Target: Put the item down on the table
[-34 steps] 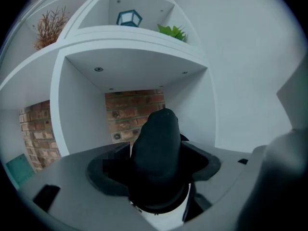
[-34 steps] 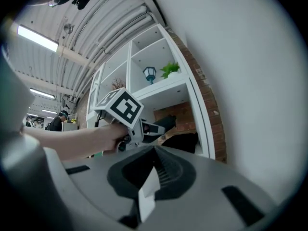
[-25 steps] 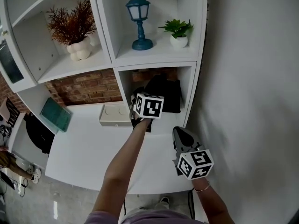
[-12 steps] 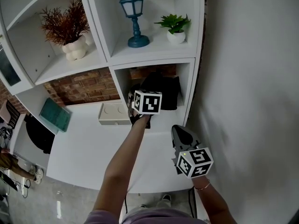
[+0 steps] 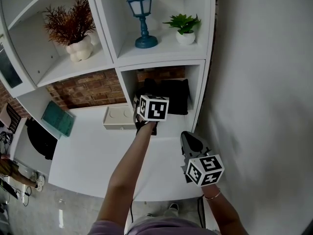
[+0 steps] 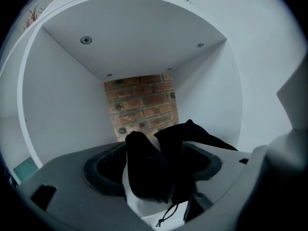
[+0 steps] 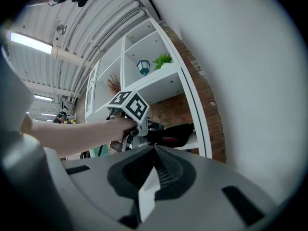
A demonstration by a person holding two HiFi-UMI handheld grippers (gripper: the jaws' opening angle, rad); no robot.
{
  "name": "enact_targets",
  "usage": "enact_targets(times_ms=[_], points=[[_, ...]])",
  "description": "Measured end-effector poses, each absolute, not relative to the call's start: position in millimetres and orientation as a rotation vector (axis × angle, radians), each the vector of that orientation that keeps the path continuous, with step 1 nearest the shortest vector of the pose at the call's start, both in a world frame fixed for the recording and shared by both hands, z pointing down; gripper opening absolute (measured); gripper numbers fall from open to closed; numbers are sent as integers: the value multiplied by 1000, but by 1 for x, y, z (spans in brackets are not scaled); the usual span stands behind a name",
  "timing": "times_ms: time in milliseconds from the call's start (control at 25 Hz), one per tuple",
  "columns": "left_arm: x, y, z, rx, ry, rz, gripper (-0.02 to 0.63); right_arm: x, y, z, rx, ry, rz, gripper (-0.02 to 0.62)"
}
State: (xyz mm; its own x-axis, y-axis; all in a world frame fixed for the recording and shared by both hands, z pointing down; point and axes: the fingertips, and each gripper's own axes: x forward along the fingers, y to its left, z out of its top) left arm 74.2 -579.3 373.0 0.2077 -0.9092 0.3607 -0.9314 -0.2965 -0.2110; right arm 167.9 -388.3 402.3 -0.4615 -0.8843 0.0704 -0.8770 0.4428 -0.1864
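While the left gripper (image 6: 159, 177) has its jaws pinched together on a fold of the black fabric bag (image 6: 197, 141), the rest of the bag bulges out beyond the tips, and a thin drawstring (image 6: 168, 215) hangs loose under the grip. The hold is on cloth only, not on the body of the bag, so I would expect it to sag and swing once carried. The bag sits inside the lower cubby (image 5: 199, 94) of the white shelf, in front of the brick back wall (image 6: 142, 105). The head view shows the person's left arm reaching straight in to it, presumably because the opening leaves no other approach. I cannot tell whether the bag's bulk rests on the cubby floor. The right gripper (image 7: 151, 177) has its jaws shut together on nothing. It is held low near the table's front edge, well apart from the bag, and looks to be parked out of the way. The table (image 5: 88, 151) has bare white surface in front of the cubby. A white box (image 5: 120, 119) sits just left of the cubby mouth. Judgement: the item is grasped but not yet out. The next move calls for drawing it straight back, then lowering it onto the bare patch. Risk: the drawstring or slack cloth could snag on the cubby edge.
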Motion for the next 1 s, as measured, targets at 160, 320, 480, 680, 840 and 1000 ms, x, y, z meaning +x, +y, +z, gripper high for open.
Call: enact_targets(times_ms=[160, 320, 480, 680, 840, 1000], points=[[73, -575, 377, 2399, -1823, 637, 347, 167, -386, 404, -1606, 2637, -314, 2], [71, -564, 375, 2418, -1827, 602, 347, 167, -383, 403, -1607, 2636, -318, 2], [66, -549, 369, 2438, -1839, 515, 347, 166, -382, 404, -1603, 2642, -321, 2], [60, -526, 364, 2468, -1802, 425, 333, 161, -380, 404, -1592, 2652, -320, 2], [55, -507, 361, 2485, -1771, 369, 296, 154, -379, 403, -1580, 2660, -316, 2], [48, -489, 362, 2494, -1750, 323, 258, 148, -377, 401, -1569, 2666, -311, 2]])
